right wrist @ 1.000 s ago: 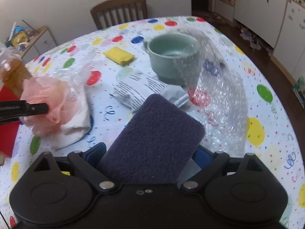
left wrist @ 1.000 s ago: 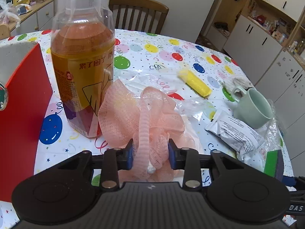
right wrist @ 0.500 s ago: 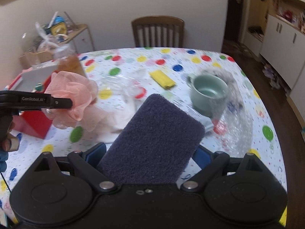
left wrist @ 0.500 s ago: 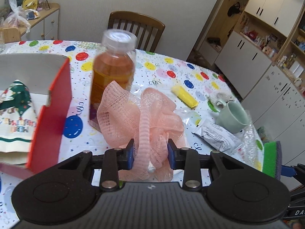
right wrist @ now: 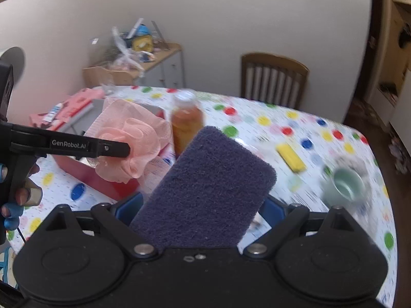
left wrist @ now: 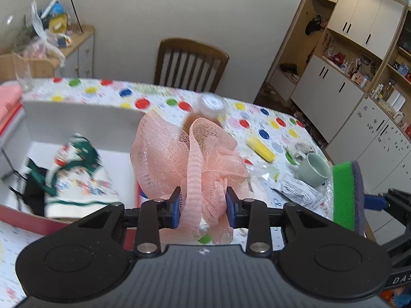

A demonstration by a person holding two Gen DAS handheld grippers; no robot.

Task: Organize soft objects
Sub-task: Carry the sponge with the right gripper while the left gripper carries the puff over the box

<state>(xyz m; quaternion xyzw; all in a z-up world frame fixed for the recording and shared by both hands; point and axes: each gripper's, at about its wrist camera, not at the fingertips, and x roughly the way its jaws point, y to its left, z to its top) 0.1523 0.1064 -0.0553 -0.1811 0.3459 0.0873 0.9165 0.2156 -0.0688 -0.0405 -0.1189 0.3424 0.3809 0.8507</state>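
My left gripper (left wrist: 203,211) is shut on a pink mesh bath pouf (left wrist: 179,154), held in the air above the table beside the red box (left wrist: 30,220); the right wrist view shows the same pouf (right wrist: 133,138) in the left gripper (right wrist: 123,150) over the box's corner. My right gripper (right wrist: 203,205) is shut on a scrubbing sponge (right wrist: 208,192), its dark purple pad facing the camera. From the left wrist view the sponge (left wrist: 346,195) shows its green side at the right edge. The red box with white inside holds a folded printed cloth (left wrist: 74,177).
A bottle of amber drink (right wrist: 186,125) stands next to the box. On the spotted tablecloth (right wrist: 321,133) lie a yellow bar (right wrist: 290,157), a pale green mug (right wrist: 345,182), bubble wrap and a printed packet (left wrist: 298,192). A wooden chair (left wrist: 190,64) stands behind the table. Cupboards line the right wall.
Both grippers have risen and swung left with their loads. The pouf has come off the table and now hangs by the red box, whose inside has come into view; the mug has slid right.
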